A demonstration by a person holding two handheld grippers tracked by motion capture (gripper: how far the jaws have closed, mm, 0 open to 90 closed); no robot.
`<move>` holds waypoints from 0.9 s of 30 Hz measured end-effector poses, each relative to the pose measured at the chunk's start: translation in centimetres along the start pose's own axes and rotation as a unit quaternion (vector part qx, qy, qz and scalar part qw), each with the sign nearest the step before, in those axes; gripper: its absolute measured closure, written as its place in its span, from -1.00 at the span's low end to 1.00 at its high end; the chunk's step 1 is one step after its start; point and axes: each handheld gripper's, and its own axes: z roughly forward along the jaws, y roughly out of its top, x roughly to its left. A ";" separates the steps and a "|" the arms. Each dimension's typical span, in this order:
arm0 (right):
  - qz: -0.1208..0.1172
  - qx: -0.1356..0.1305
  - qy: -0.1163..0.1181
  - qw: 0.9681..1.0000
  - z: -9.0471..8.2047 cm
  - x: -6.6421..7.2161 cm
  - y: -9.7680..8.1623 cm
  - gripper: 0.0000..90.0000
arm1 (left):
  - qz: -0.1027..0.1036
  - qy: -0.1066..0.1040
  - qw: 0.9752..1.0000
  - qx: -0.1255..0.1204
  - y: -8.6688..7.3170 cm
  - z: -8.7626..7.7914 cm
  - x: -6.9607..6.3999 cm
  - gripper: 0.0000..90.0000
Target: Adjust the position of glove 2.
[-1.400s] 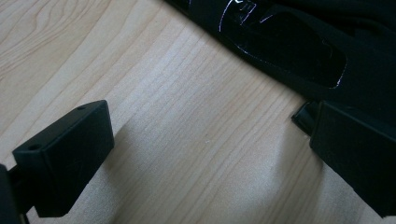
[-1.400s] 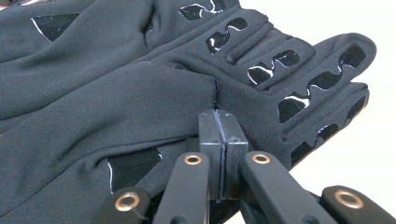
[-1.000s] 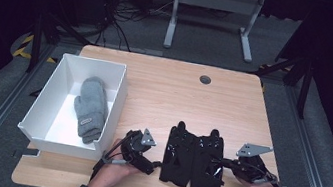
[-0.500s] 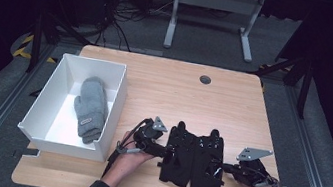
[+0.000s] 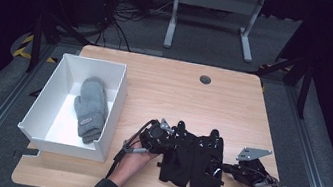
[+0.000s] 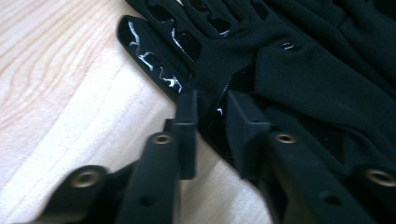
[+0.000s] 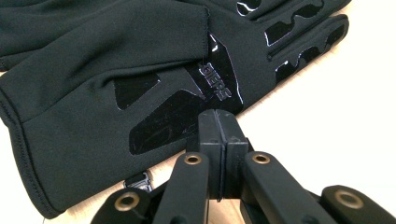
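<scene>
Two black fabric gloves with glossy printed patches (image 5: 193, 159) lay side by side, palms flat, on the light wooden table (image 5: 165, 86) near its front edge. The left gripper (image 5: 166, 141) sat at the left glove's edge; its jaws had just been closing, and the glove edge (image 6: 212, 105) stood pinched between them. The right gripper (image 5: 227, 169) rested beside the right glove's edge (image 7: 187, 116), jaws clenched together with nothing visible between them. A grey knitted mitten (image 5: 91, 107) lay inside the white rectangular bin (image 5: 114, 108) at the left.
</scene>
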 end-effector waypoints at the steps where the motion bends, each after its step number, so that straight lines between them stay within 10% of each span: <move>1: -0.001 0.000 0.001 1.000 0.0 0.0 0.0 1.00 | -0.003 0.000 1.000 0.000 0.0 0.0 0.0 0.82; 15: -0.017 -0.004 0.025 1.000 0.8 0.7 0.7 1.00 | -0.073 -0.052 0.994 -0.060 0.0 -3.1 2.0 0.95; 27: -0.023 -0.016 0.036 0.999 1.5 1.0 1.6 1.00 | -0.079 -0.104 0.987 -0.095 1.0 -4.6 1.7 0.95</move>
